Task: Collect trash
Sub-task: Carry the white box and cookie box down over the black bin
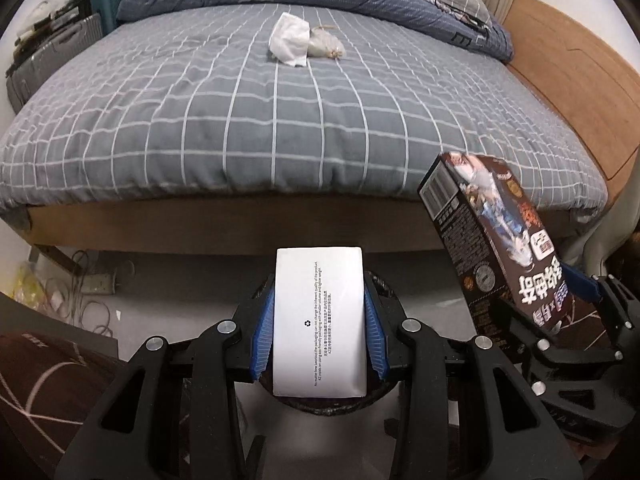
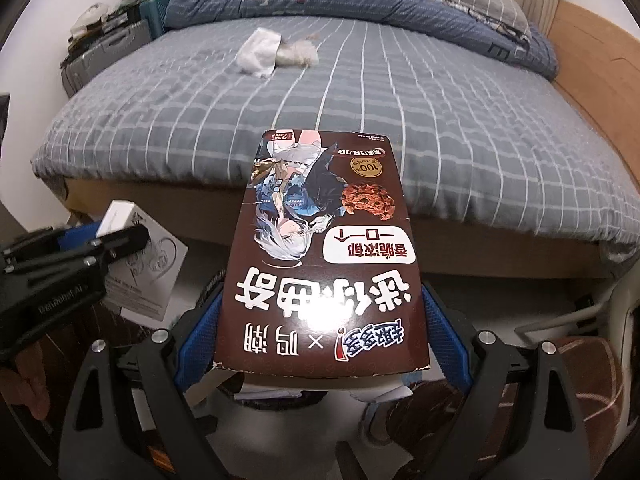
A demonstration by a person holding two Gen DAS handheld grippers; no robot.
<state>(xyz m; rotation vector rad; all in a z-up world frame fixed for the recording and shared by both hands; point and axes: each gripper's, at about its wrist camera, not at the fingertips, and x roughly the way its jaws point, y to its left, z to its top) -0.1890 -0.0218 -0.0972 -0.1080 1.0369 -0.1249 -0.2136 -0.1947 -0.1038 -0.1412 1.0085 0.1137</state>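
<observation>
1. Trash is in both hands: the left tool (image 1: pixel 319 322) is clamped part-way closed on a small white box (image 1: pixel 319 322), its blue pads pressing on the two long sides, and the right tool (image 2: pixel 320 320) stands nearly at full spread, gripping a brown cookie box (image 2: pixel 324 256) by its long edges.
2. Judging by the dark round rim (image 1: pixel 320 404) showing just under the white box, likely a bin, the step in hand is the drop. It is done well by centring each box over that opening and tipping it end-down before the pads let go, one hand at a time so the boxes do not knock together.
3. The white box stands lengthwise along the fingers of the left tool, its far end pointing toward the bed (image 1: pixel 280 120). The cookie box sticks out well past the right tool's fingers, tilted, and sits just beside the left tool on its right.
4. More trash lies on the bed, well apart from both tools: a crumpled white tissue (image 1: pixel 289 40) touching a clear plastic wrapper (image 1: pixel 325 43). These look like the next items to fetch.
5. Cables and a power strip (image 1: pixel 98 283) lie on the floor under the bed frame.
</observation>
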